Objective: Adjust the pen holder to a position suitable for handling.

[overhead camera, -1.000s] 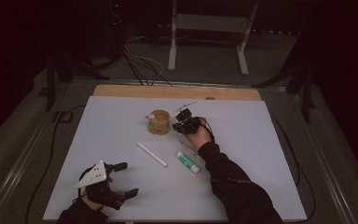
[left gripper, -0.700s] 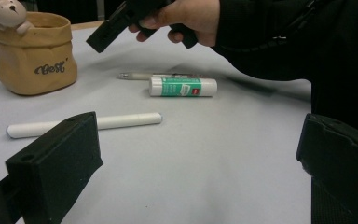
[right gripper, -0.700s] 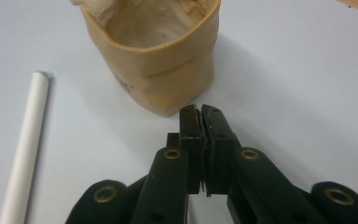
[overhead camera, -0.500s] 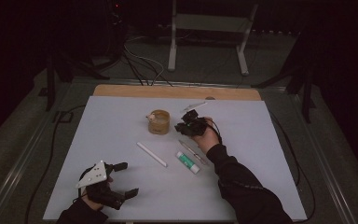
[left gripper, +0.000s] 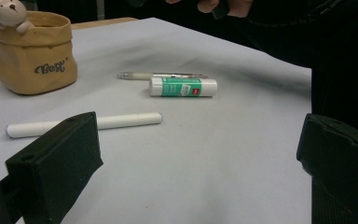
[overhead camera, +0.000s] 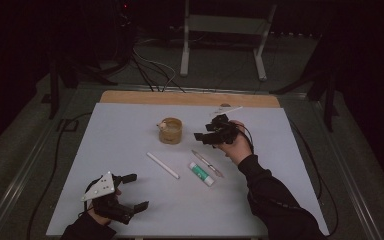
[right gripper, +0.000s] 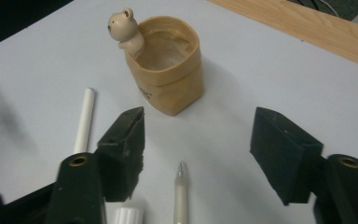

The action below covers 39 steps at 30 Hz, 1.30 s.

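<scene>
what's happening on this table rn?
A person works two handheld grippers over a white table. The right gripper hovers just above the table near a tan bear-trimmed pot; its jaws have just been opening and nothing is between them. Below it lie a silver pen, a green-labelled glue stick and a white stick. The left gripper sits open at the near edge, holding nothing.
</scene>
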Available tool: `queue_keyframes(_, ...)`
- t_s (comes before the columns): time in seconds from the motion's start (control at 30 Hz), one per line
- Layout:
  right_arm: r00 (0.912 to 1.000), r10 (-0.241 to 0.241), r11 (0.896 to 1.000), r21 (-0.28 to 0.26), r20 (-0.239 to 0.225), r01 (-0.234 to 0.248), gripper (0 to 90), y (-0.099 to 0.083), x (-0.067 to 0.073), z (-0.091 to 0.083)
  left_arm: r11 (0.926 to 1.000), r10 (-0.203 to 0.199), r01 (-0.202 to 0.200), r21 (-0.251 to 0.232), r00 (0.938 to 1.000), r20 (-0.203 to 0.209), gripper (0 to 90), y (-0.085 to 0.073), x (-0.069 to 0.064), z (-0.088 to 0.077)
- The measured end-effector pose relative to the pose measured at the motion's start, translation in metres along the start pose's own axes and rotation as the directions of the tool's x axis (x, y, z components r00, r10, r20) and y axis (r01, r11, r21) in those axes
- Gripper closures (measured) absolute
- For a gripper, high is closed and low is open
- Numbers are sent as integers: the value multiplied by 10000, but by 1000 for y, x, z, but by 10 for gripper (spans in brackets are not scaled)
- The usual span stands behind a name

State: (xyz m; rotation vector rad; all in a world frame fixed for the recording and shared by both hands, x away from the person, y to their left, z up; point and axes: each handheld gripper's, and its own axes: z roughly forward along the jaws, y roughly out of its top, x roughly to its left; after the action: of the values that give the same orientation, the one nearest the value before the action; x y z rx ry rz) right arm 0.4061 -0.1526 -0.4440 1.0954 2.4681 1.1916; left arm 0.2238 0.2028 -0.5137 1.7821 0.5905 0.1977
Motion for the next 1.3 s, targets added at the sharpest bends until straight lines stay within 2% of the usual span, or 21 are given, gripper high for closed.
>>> queue_keyframes(0.1,9999,104,9999,-38,-133,-104,320,-2,-2,-4,10000,-12,12,1,10000,1,2,0,0,0)
queue_keyframes(0.17,9991,291,9994,-202,-305,-298,274,-4,-4,-10,10000,-6,6,-9,10000,-1,2,0,0,0)
queue_keyframes(0.2,9992,238,9993,-275,-333,-247,240,-5,-4,-12,10000,-5,5,17,10000,2,2,0,0,0)
queue_keyframes(0.27,9972,26,9989,-459,-747,-60,143,-7,-4,-16,10000,-8,8,1,10000,3,2,0,0,0)
queue_keyframes(0.33,9982,-43,9981,-613,-605,6,133,-9,-2,-20,10000,-19,19,-22,10000,4,2,0,0,0)
queue_keyframes(0.5,9978,-365,9964,-787,-550,322,16,-11,3,-29,10000,0,0,-31,10000,7,2,0,0,0)
queue_keyframes(0.6,9968,-345,9950,-965,-725,274,12,-16,5,-38,10000,-16,16,-7,10000,24,2,0,0,0)
queue_keyframes(0.7,9969,-435,9938,-1051,-648,366,12,-19,7,-43,10000,11,-11,0,10000,34,2,0,0,0)
queue_keyframes(0.9,9981,-245,9885,-1506,-573,156,13,-28,6,-53,10000,1,-1,-8,10000,17,2,0,0,0)
queue_keyframes(1.03,9985,-369,9831,-1807,-410,289,13,-37,2,-60,10000,48,-48,10,10000,30,2,0,-1,0)
queue_keyframes(1.1,9985,-447,9821,-1848,-329,379,13,-39,2,-62,10000,31,-31,5,10000,19,2,0,-1,0)
queue_keyframes(1.3,9992,-74,9848,-1735,-389,5,13,-52,3,-72,10000,39,-40,47,10000,37,2,0,-1,0)
